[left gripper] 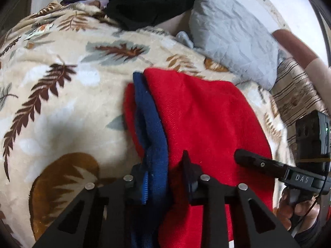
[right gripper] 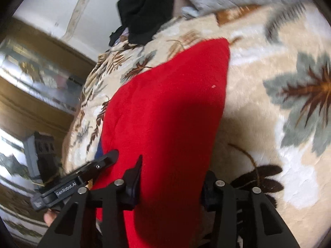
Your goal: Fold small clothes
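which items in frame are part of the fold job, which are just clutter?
In the job:
- red garment with blue trim
- left gripper, closed on the blue-trimmed edge
- right gripper, around the red fabric's near edge

Lying about:
- leaf-print blanket underneath
- black clothing heap
- grey pillow
- striped fabric

Bright daylight, fisheye-warped, blurred edges

Red garment (right gripper: 165, 113) bottom cut off; furniture (right gripper: 41, 78) blurred.
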Available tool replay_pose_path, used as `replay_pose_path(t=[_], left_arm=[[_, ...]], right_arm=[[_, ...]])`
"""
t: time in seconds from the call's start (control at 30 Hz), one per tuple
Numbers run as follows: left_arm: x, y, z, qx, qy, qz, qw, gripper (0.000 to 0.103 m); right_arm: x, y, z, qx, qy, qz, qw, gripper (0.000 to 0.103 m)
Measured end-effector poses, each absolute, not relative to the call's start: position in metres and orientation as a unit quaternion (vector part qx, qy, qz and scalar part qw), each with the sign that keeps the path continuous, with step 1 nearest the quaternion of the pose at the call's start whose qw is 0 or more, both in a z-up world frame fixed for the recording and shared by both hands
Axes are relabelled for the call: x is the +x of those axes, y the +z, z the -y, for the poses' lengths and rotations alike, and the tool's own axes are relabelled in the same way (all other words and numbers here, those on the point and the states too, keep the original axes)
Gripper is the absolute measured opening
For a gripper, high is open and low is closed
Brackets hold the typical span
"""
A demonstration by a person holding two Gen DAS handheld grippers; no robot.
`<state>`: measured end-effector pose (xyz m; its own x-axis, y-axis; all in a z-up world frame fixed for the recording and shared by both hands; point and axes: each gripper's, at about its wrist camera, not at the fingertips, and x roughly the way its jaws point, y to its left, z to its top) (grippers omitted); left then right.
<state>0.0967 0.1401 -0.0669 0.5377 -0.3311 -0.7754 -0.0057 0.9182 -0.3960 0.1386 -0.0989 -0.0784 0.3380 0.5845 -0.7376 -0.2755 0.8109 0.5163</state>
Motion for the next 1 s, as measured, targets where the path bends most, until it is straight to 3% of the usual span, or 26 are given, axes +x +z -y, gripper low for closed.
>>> replay_pose_path(t=[0.27, 0.37, 0.47, 0.53, 0.57, 0.8, 0.87, 0.93, 1.0], left_arm=[[0.131, -0.001, -0.076, -0.154, -0.149, -0.400, 0.891, 0.025], [0.169, -0.032, -0.051, -0.137, -0.152, -0.436, 0.877, 0.038], [0.198, -0.090, -0.036, -0.096, -0.108, -0.534, 0.833, 0.042], [0.186, -0.085, -0.047, -0.133, -0.112, -0.505, 0.845, 0.041], [0.177, -0.075, -0.049, -0.113, -0.092, -0.492, 0.858, 0.041], [0.141, -0.058, -0.032, -0.073, -0.085, -0.461, 0.880, 0.044], [0.142, -0.074, -0.024, -0.049, -0.070, -0.481, 0.872, 0.044], [0.142, -0.089, -0.023, -0.046, -0.055, -0.508, 0.858, 0.045], [0.139, -0.091, -0.026, -0.055, -0.055, -0.500, 0.862, 0.045]], right_arm=[[0.139, 0.001, 0.148, 0.135, 0.264, -0.428, 0.854, 0.044], [0.156, 0.002, 0.190, 0.163, 0.232, -0.414, 0.865, 0.047], [0.181, -0.046, 0.230, 0.187, 0.161, -0.464, 0.850, 0.062], [0.177, -0.074, 0.254, 0.209, 0.120, -0.494, 0.836, 0.062], [0.167, -0.071, 0.261, 0.224, 0.136, -0.471, 0.842, 0.062], [0.131, -0.005, 0.232, 0.180, 0.206, -0.386, 0.881, 0.063], [0.141, -0.015, 0.216, 0.182, 0.226, -0.405, 0.867, 0.070], [0.160, -0.055, 0.207, 0.199, 0.216, -0.484, 0.824, 0.071], [0.157, -0.053, 0.207, 0.203, 0.218, -0.473, 0.829, 0.070]])
